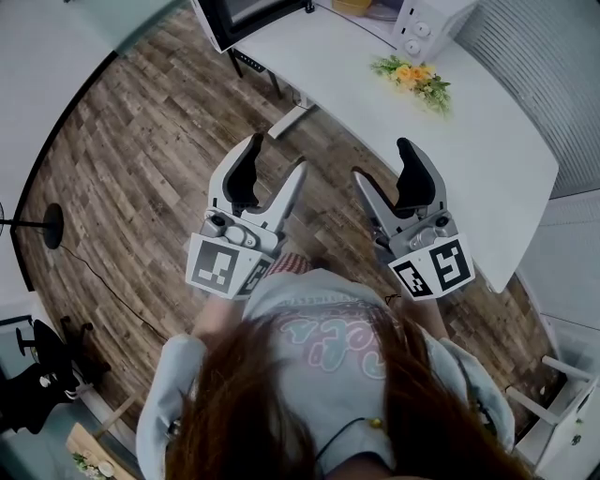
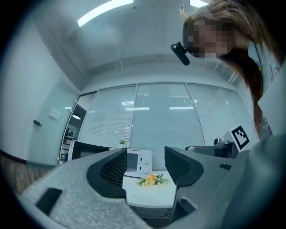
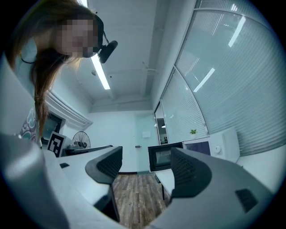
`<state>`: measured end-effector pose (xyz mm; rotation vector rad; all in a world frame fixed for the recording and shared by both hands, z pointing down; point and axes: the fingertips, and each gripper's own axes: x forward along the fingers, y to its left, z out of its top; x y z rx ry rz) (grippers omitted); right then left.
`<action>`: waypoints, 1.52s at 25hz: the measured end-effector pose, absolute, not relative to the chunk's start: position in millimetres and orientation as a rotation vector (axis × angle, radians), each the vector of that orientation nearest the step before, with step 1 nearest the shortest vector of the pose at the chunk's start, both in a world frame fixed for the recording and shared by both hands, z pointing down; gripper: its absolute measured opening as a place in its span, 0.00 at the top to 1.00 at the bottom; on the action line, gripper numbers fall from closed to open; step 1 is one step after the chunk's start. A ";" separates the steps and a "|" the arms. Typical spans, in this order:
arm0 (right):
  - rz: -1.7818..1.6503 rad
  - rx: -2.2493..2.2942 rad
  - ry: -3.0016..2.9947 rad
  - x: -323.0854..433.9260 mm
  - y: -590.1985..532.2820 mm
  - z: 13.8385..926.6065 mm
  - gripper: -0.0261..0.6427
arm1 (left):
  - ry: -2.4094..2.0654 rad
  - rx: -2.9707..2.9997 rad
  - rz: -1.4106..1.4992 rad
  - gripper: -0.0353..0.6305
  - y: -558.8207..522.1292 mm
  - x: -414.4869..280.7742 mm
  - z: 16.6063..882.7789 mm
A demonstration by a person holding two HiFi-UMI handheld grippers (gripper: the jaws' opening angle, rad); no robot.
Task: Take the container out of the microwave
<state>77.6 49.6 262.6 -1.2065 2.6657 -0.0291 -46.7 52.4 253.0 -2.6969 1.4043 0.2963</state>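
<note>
With the left gripper [image 1: 277, 155] and right gripper [image 1: 382, 157] both empty and wide open, well short of the white table [image 1: 487, 159], approach the open microwave [image 1: 422, 23] at its far corner and enter level toward the yellowish container [image 1: 352, 6] barely visible inside.

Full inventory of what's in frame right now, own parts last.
microwave: one, white, far end of the table; its door stands open
flowers: one bunch, yellow-orange and green, on the table near the microwave
table: one, white, ahead and to the right
floor: brown wood planks
fan: one, dark, on a stand across the room
small plant: one, green, seen just above the microwave
left gripper: one, grey with black pads, jaws apart, empty
right gripper: one, same colours, jaws apart, empty
hair: the person's, long, brown, bottom of the head view
</note>
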 end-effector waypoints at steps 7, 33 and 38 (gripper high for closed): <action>-0.046 -1.185 2.676 75.2 46.7 263.7 0.48 | 1.445 -2.682 0.287 0.59 54.6 -51.4 254.5; 0.034 -1.331 2.632 81.6 -53.3 268.6 0.48 | 1.346 -2.727 0.269 0.59 -50.9 -54.2 267.8; 0.036 -1.360 2.624 81.0 -93.1 269.2 0.48 | 1.322 -2.739 0.269 0.59 -95.3 -53.7 266.2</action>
